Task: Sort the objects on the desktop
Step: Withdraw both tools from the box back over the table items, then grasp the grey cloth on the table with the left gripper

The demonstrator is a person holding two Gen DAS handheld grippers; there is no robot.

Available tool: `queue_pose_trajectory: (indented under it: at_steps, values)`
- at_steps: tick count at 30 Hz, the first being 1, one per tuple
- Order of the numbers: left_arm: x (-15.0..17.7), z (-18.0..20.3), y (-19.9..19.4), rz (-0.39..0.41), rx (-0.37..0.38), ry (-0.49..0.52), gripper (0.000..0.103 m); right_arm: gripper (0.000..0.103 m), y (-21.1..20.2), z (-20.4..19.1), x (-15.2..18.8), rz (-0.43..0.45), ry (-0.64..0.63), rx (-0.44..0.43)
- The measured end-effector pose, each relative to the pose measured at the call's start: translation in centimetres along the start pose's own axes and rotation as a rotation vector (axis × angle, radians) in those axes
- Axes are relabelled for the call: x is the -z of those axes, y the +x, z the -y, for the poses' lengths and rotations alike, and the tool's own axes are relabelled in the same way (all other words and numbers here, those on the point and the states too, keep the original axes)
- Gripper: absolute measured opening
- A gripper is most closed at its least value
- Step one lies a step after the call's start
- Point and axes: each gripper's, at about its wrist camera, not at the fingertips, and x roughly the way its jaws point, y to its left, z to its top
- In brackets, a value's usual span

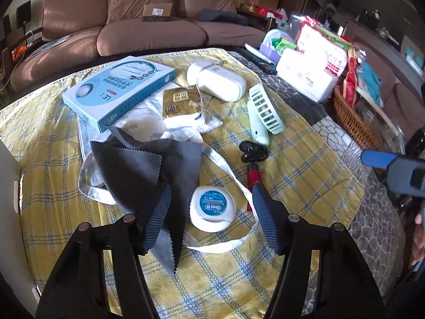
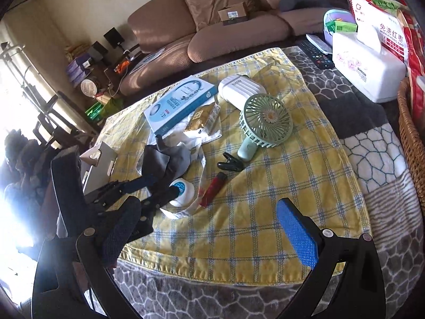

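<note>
Yellow checked cloth [image 1: 305, 164] at centre: left gripper [image 1: 212, 212] straddling floss container [image 1: 213, 208], pads not yet clenched; next, closing squarely. Right gripper [image 2: 212, 236] hanging released, empty.

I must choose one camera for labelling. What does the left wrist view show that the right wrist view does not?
Only the left wrist view: the floss case top-on between the open left tongs.
Only the right wrist view: the fan's round grille with its daisy, and the open right tongs over bare cloth.
Both: blue box, red lighter.

red lighter [image 1: 254, 176] half hidden, wicker basket [image 1: 353, 122] cut off
</note>
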Motion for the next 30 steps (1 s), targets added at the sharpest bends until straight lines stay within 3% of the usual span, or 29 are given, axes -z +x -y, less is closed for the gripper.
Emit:
queue_pose_trajectory:
  at_steps: [1,2,4,12,15,16,18,19,20,22,23,24,25,30]
  values:
    - [-0.7,-0.7,-0.4,0.019,-0.013,-0.019,0.069,0.103,-0.1,-0.1,0.0,0.005,-0.005,-0.001]
    - [-1.4,-1.5,-0.7,0.037,-0.038,-0.038,0.082,0.103,0.0,-0.1,-0.1,0.01,-0.008,-0.004]
    - [-2.8,-3.0,-1.0,0.059,-0.049,-0.061,0.093,0.103,0.0,0.1,-0.3,0.01,-0.007,-0.006]
    - [-6.4,-5.5,0.7,-0.003,-0.012,-0.116,0.093,0.103,-0.1,2.9,-0.4,-0.003,0.079,0.01]
    - [-4.9,-6.1,1.1,-0.045,-0.095,-0.141,0.092,0.103,-0.3,2.8,-0.5,-0.002,0.072,0.006]
    - [-4.0,-6.2,1.3,-0.065,-0.144,-0.15,0.09,0.103,-0.3,2.7,-0.5,-0.004,0.068,0.004]
    - [-2.1,-6.2,2.4,-0.131,-0.149,-0.161,0.077,0.103,-0.1,2.5,-0.6,-0.012,0.063,-0.007]
    - [-1.3,-6.0,3.0,-0.165,-0.145,-0.161,0.063,0.103,0.0,2.3,-0.5,-0.015,0.061,-0.009]
    - [-0.7,-5.8,3.7,-0.194,-0.153,-0.156,0.056,0.103,0.0,2.2,-0.4,-0.018,0.058,-0.01]
    - [-0.1,-5.1,3.9,-0.185,-0.188,-0.132,0.056,0.103,0.0,1.8,-0.3,-0.021,0.051,-0.014]
    - [-0.2,-4.9,4.0,-0.185,-0.192,-0.132,0.048,0.103,-0.1,1.6,-0.3,-0.02,0.047,-0.016]
    - [-0.3,-4.9,3.9,-0.18,-0.182,-0.14,0.037,0.103,-0.1,1.5,-0.3,-0.018,0.044,-0.017]
    - [-0.5,-5.0,3.6,-0.173,-0.172,-0.141,0.008,0.103,-0.1,1.3,-0.3,-0.018,0.042,-0.018]
    - [-1.1,-5.7,1.2,-0.13,-0.132,-0.156,0.004,0.103,0.4,0.2,-0.1,-0.034,0.017,-0.029]
